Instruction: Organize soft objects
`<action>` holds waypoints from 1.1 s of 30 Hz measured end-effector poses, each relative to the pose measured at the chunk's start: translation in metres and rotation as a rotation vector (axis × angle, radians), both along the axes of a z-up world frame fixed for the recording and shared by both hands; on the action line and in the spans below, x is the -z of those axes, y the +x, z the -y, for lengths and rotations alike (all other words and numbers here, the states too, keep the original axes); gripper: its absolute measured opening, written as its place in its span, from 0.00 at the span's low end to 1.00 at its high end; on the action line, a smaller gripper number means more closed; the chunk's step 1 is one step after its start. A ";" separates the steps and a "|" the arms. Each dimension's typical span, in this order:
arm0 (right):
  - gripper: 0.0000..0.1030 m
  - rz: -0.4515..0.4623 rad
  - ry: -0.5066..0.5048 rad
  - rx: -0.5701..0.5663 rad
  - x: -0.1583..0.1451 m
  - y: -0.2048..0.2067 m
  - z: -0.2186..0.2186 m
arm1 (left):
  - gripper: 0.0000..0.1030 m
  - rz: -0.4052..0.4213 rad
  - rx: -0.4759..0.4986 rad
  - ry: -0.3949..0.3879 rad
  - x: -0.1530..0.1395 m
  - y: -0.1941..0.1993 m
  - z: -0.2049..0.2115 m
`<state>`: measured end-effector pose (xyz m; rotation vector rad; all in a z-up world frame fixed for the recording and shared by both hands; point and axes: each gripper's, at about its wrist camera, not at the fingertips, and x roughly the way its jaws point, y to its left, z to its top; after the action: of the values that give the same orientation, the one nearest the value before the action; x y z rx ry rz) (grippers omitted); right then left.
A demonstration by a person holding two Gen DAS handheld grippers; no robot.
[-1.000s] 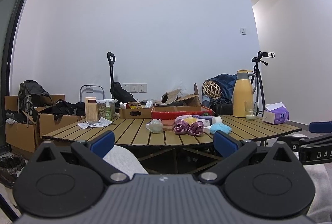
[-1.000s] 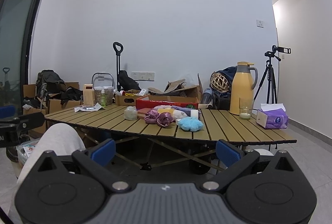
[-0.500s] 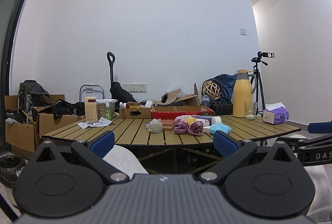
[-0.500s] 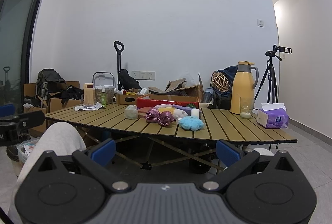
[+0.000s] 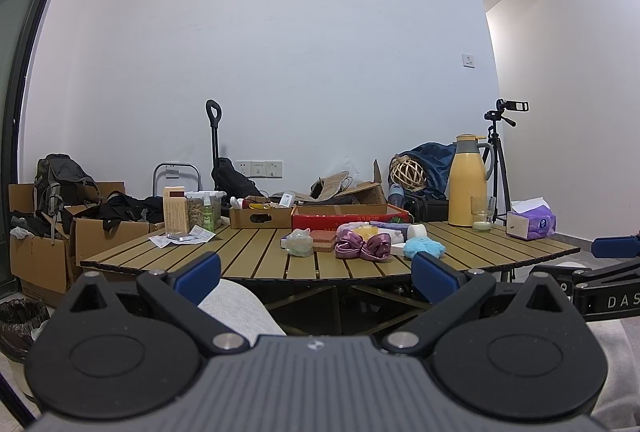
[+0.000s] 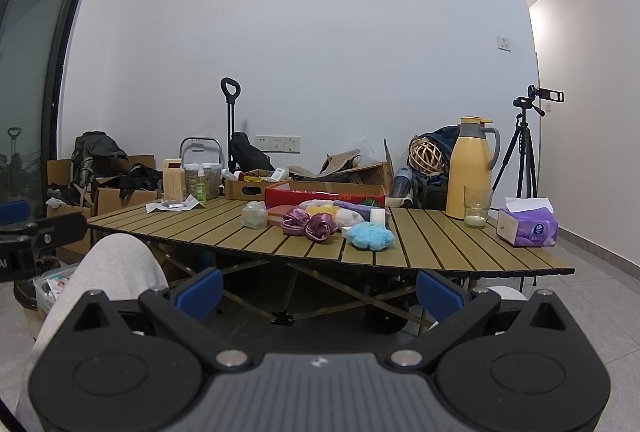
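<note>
Both grippers agape — table [image 5: 256, 256] apparently untouched.

On the slatted table [image 6: 440, 240]: one yellow thermos [image 6: 469, 167], one glass [image 6: 476, 209], one tissue pack [image 6: 528, 228], two purple scrunchies [image 6: 308, 224], one blue puff [image 6: 370, 235].

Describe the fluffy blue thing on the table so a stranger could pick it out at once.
Start at the slatted wooden table and find the cluster of soft items in front of the red box. The fluffy blue thing lies at the cluster's right near edge, just right of the shiny purple scrunchies. It is the only light blue piece there, shaggy and flower-shaped, and it lies flat.
</note>
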<state>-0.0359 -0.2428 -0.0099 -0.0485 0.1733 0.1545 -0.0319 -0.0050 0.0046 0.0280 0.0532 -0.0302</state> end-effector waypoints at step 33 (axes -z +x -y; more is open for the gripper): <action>1.00 0.020 -0.040 -0.016 -0.005 0.014 -0.006 | 1.00 0.027 0.000 -0.004 -0.009 0.015 0.000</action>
<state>-0.0224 -0.2368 -0.0047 -0.0916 0.1560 0.1664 -0.0170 -0.0053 0.0141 0.0240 0.0258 -0.0298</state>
